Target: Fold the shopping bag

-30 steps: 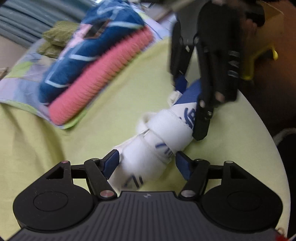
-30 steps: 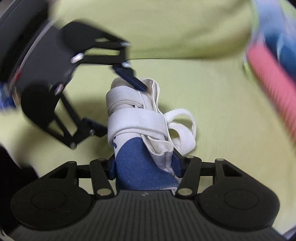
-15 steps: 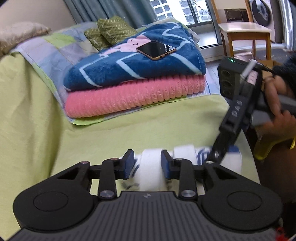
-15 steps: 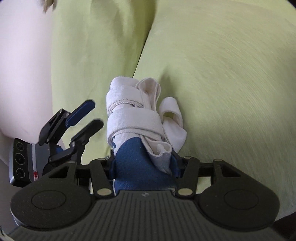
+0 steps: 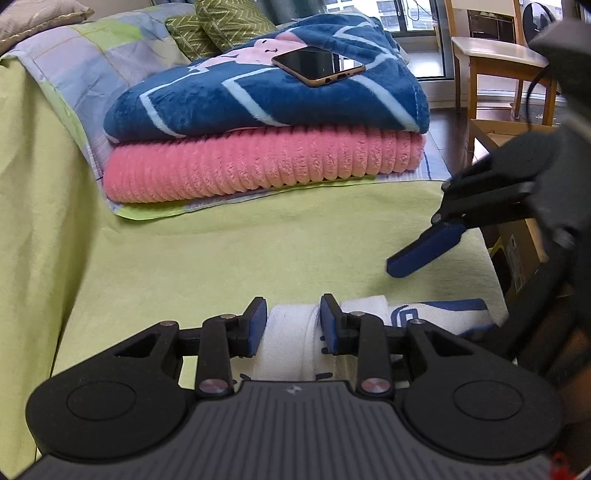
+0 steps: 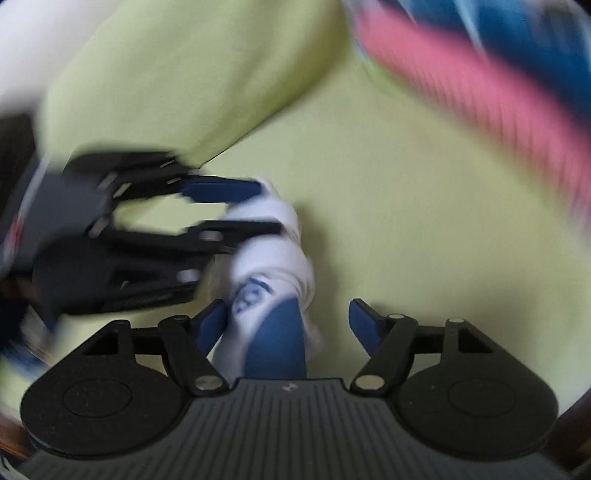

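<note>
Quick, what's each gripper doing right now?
Left gripper: shut on the rolled shopping bag.
Right gripper: open, bag lying loose between its fingers.

One rolled shopping bag (image 5: 291, 343) lies on one bed (image 5: 221, 258). Two tools: left tool (image 5: 291, 325), right tool (image 6: 288, 321). Two folded blankets: one blue blanket (image 5: 258, 99), one pink blanket (image 5: 258, 166). One phone (image 5: 317, 66). Two green cushions (image 5: 221, 29). One wooden chair (image 5: 495, 62).

The rolled shopping bag (image 5: 291, 339) lies on the bed (image 5: 258, 251), near its front edge; behind it a phone (image 5: 318, 65) rests on two stacked blankets (image 5: 266, 144). Pillows (image 5: 218, 29) sit behind the stack; a chair (image 5: 495, 66) stands right of the bed.
</note>
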`<act>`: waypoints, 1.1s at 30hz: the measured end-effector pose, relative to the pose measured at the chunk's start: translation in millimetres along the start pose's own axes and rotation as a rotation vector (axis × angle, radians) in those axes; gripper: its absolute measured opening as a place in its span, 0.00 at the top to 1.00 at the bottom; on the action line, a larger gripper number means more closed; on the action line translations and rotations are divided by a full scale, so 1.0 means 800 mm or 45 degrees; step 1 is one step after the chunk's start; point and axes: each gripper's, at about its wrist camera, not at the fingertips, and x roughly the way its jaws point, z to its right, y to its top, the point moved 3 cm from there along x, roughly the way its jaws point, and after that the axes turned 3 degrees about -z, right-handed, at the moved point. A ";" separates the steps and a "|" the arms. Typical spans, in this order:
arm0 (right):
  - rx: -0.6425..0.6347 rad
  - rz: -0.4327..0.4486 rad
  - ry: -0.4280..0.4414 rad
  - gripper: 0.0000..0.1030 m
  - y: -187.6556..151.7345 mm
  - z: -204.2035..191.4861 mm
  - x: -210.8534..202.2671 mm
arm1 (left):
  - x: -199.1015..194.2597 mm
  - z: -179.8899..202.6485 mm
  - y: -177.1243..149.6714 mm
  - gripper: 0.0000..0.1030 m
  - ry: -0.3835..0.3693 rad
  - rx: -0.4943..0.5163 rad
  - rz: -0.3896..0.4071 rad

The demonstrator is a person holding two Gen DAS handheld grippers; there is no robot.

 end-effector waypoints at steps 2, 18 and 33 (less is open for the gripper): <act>-0.242 0.082 -0.133 0.59 -0.004 -0.033 -0.011 | 0.002 0.000 -0.001 0.65 -0.003 0.004 -0.001; 0.109 0.031 0.140 0.66 -0.056 0.006 0.001 | -0.039 -0.056 -0.119 0.53 -0.299 -1.336 0.096; 0.169 0.000 0.171 0.57 -0.051 0.031 0.032 | 0.018 -0.040 -0.116 0.35 -0.315 -1.467 0.151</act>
